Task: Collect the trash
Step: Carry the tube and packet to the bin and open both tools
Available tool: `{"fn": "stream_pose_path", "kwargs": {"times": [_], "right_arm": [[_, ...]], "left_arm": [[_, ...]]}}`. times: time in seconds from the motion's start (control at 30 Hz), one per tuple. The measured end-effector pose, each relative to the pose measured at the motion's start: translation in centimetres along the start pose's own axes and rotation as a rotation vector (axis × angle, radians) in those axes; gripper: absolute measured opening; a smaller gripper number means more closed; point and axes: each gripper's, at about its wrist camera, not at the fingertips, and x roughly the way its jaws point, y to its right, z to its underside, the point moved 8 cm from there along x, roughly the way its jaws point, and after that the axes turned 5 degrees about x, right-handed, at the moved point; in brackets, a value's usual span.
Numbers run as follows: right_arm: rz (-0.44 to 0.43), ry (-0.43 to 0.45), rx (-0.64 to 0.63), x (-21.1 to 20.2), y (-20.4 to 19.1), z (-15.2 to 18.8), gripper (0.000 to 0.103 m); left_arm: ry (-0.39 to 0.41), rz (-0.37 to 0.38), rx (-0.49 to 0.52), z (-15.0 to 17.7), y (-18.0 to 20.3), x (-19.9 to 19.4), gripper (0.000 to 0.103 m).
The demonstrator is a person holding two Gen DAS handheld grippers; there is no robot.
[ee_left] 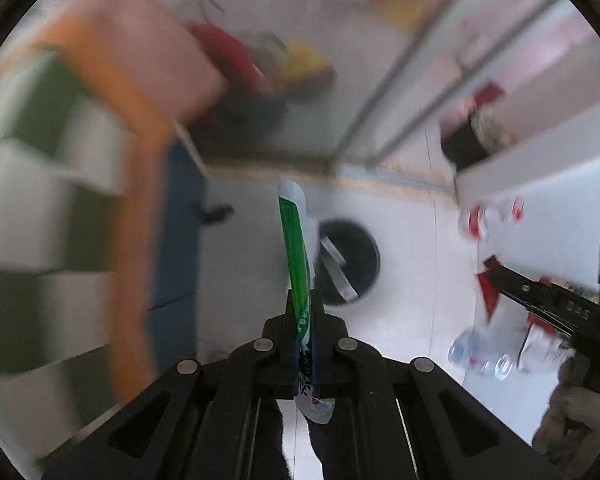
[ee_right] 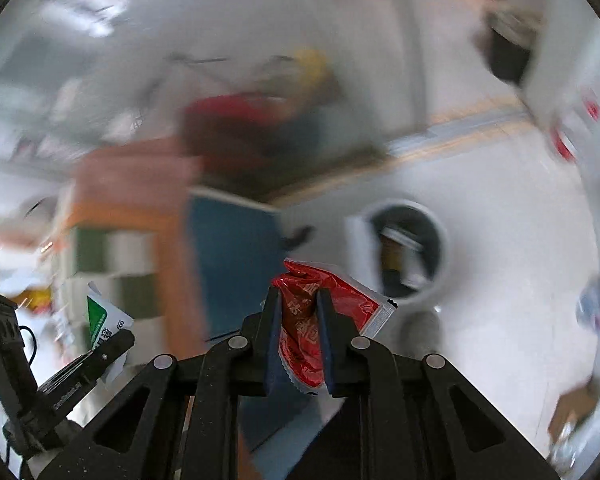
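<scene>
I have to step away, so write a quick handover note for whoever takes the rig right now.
Left hand-held gripper: shut on the green-and-white wrapper.
Right hand-held gripper: shut on the red sachet.
Bin: on the floor ahead of both, open, with some trash inside.
Done: both pieces picked up.
Left: probably drop both in the bin, then collect the plastic bottles lying on the floor to the right.

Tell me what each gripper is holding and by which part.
Left gripper pinches a green-and-white wrapper near its lower end. Right gripper clamps a crumpled red packet around its middle.
</scene>
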Motion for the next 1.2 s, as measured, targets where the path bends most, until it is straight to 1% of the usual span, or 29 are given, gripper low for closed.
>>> {"fn": "stream_pose_path", "kwargs": {"times": [0.07, 0.1, 0.13, 0.2, 0.23, 0.27, 0.3, 0.43, 0.53, 0.67, 0.73, 0.8, 0.83, 0.87, 0.93, 0.97, 1.0, 1.03, 1.07, 1.13, 1.17, 1.2], "right_arm": [[0.030, -0.028, 0.043, 4.3, 4.8, -1.4, 0.018], [0.043, -0.042, 0.057, 6.6, 6.8, -1.9, 0.018], [0.056, -0.056, 0.065, 9.2, 8.5, -2.2, 0.018], [0.069, -0.086, 0.074, 14.1, 11.2, -2.9, 0.018], [0.072, -0.095, 0.073, 15.8, 12.2, -3.3, 0.018], [0.075, -0.114, 0.068, 18.8, 13.5, -3.6, 0.018], [0.076, -0.129, 0.061, 21.0, 14.5, -3.9, 0.018], [0.071, -0.176, 0.034, 27.9, 16.6, -4.4, 0.018], [0.070, -0.186, 0.024, 31.3, 17.1, -4.4, 0.018], [0.056, -0.199, 0.034, 34.1, 17.1, -4.5, 0.018], [0.047, -0.205, 0.024, 35.3, 16.8, -4.8, 0.018], [0.055, -0.219, 0.012, 36.0, 16.4, -5.2, 0.018], [0.067, -0.223, 0.012, 36.4, 16.2, -5.3, 0.019], [0.077, -0.230, 0.013, 36.7, 16.2, -5.4, 0.021], [0.088, -0.237, 0.018, 36.7, 16.2, -5.5, 0.037], [0.090, -0.232, 0.021, 36.5, 16.0, -5.6, 0.056], [0.100, -0.222, 0.016, 36.2, 16.0, -5.7, 0.066], [0.111, -0.215, 0.007, 35.9, 15.9, -5.8, 0.067], [0.127, -0.207, -0.006, 35.3, 15.8, -5.9, 0.068], [0.152, -0.190, -0.025, 34.0, 15.7, -5.9, 0.075], [0.172, -0.180, -0.043, 33.3, 15.6, -5.9, 0.084], [0.213, -0.163, -0.073, 32.3, 15.5, -5.7, 0.095]], "left_arm": [[-0.062, -0.001, 0.020, -0.7, 1.6, 7.3, 0.001], [-0.092, 0.004, 0.026, -1.1, 2.1, 11.4, 0.001], [-0.115, 0.007, 0.033, -1.3, 2.6, 14.6, 0.001], [-0.161, 0.008, 0.045, -1.8, 3.3, 21.8, 0.001], [-0.178, 0.012, 0.047, -2.2, 3.4, 24.8, 0.001], [-0.198, 0.021, 0.045, -2.3, 3.4, 27.9, 0.001], [-0.215, 0.034, 0.036, -2.2, 3.6, 30.7, 0.001], [-0.283, 0.102, 0.029, -1.5, 4.1, 39.1, 0.001], [-0.330, 0.104, 0.019, -1.0, 4.0, 42.7, 0.001], [-0.372, 0.102, -0.013, -0.9, 3.5, 45.5, 0.002], [-0.377, 0.101, -0.011, -1.0, 3.4, 46.0, 0.003], [-0.365, 0.088, 0.005, -1.4, 3.7, 45.2, 0.006], [-0.354, 0.093, 0.010, -1.4, 3.9, 44.6, 0.006], [-0.341, 0.098, 0.009, -1.5, 3.9, 44.1, 0.007], [-0.326, 0.093, 0.002, -1.6, 3.7, 42.7, 0.020], [-0.315, 0.084, 0.002, -1.7, 3.7, 42.0, 0.043], [-0.291, 0.070, 0.007, -1.8, 3.7, 40.9, 0.073], [-0.263, 0.054, 0.012, -2.0, 3.6, 39.7, 0.082], [-0.241, 0.044, 0.013, -2.1, 3.4, 38.9, 0.085], [-0.203, 0.000, 0.011, -2.2, 2.6, 36.8, 0.086], [-0.186, -0.029, 0.014, -2.1, 2.2, 35.8, 0.093], [-0.171, -0.063, 0.019, -2.0, 1.7, 34.7, 0.103]]}}
